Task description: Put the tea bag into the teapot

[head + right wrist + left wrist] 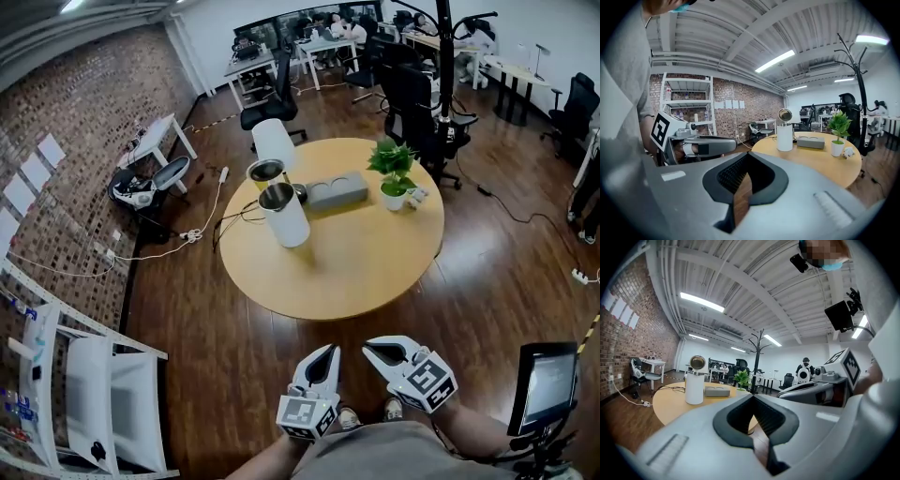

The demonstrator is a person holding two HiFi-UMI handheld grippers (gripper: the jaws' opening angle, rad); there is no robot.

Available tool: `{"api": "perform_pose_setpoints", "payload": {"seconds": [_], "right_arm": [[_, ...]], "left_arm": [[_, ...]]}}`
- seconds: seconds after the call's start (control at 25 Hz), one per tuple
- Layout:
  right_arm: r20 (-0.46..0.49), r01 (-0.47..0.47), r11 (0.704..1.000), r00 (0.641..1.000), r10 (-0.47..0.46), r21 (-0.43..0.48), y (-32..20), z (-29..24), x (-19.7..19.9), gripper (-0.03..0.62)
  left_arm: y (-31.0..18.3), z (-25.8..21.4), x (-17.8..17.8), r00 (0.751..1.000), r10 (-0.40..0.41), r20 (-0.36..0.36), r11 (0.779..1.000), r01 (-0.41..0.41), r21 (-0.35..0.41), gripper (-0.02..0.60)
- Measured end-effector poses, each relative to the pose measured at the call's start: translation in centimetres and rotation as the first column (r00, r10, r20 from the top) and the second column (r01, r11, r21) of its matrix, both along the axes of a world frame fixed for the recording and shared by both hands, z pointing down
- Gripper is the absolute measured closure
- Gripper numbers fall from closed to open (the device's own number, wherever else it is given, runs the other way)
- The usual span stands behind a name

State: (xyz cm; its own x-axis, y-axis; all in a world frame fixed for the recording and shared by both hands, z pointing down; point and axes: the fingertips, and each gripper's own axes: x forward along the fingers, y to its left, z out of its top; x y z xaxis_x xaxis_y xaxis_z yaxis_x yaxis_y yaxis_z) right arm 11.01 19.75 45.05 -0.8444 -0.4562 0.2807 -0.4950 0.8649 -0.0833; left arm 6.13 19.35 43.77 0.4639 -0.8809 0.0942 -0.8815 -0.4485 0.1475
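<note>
A tall white teapot (pixel 283 214) stands on the round wooden table (pixel 356 272) with its lid (pixel 272 141) swung up and its mouth showing. It also shows in the left gripper view (pixel 694 387) and the right gripper view (pixel 784 137). I cannot make out a tea bag; a small white object (pixel 417 195) lies by the plant pot. My left gripper (pixel 330 350) (pixel 752 396) and right gripper (pixel 368 347) (pixel 747 158) hang side by side over the floor, short of the table's near edge. Both are shut with nothing between the jaws.
A grey box with two round hollows (pixel 336 190) and a potted plant (pixel 394 178) stand behind the teapot. White shelving (pixel 94 394) is at the left, a monitor on a stand (pixel 548 380) at the right. Cables (pixel 187 234) trail on the floor; office chairs (pixel 412 103) stand beyond the table.
</note>
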Motion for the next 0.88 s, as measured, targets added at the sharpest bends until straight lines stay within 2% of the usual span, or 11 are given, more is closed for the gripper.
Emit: {"api": "perform_pose_setpoints", "payload": {"seconds": [0.32,0.88], "right_arm": [[-0.005,0.006,1.000,1.000,-0.006,0.008,0.89,0.19,0.89,0.589],[-0.018,0.013,1.000,1.000,-0.013,0.027,0.39,-0.44,0.61,0.588]], "left_arm": [[0.92,0.14,1.02,1.000,-0.005,0.000,1.000,0.005,0.006,0.578],[0.89,-0.04,0.82,1.000,-0.020,-0.019,1.000,0.020,0.019,0.578]]}}
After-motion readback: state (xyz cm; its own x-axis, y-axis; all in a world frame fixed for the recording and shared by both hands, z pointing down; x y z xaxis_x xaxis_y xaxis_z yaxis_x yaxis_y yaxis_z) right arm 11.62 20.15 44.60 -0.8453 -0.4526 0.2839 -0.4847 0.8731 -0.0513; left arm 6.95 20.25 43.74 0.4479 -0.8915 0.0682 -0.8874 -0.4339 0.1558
